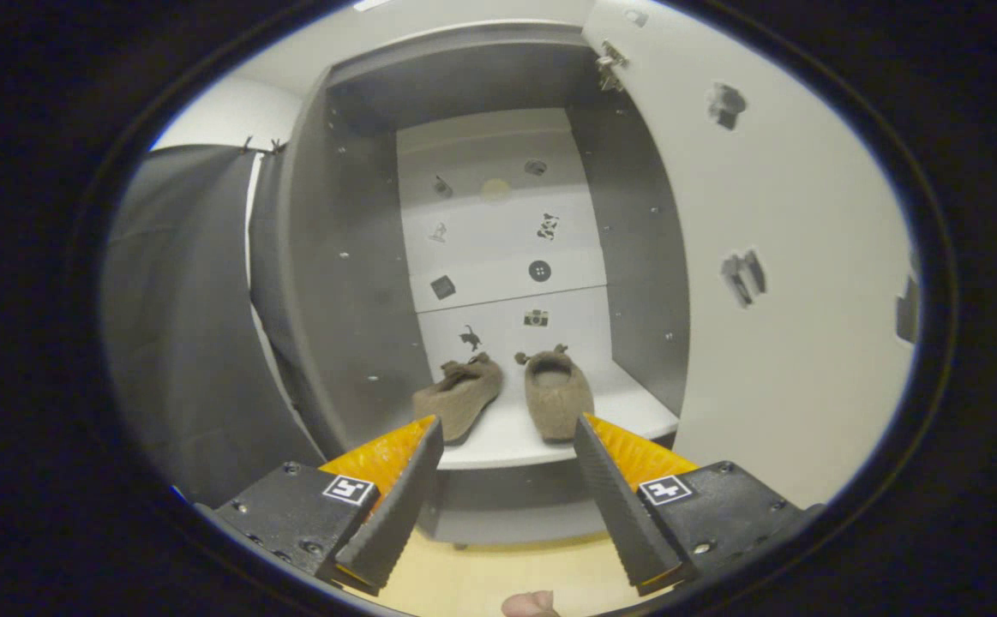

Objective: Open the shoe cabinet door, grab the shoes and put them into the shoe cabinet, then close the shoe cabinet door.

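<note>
1. Your gripper (507, 441) has its fingers spread wide, holding nothing, just in front of the shoe cabinet (352, 283).
2. The cabinet door (772, 343) stands open on the right.
3. Two brown shoes (507, 394) sit side by side on the bottom shelf (515, 441), near its front edge; the left one lies tilted on its side.
4. The back panel (498, 240) carries small stickers.

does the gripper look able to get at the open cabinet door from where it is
Probably yes. The gripper is open and holds nothing, and the cabinet door stands swung wide just to its right with nothing between them. Both shoes already sit on the shelf.
</note>
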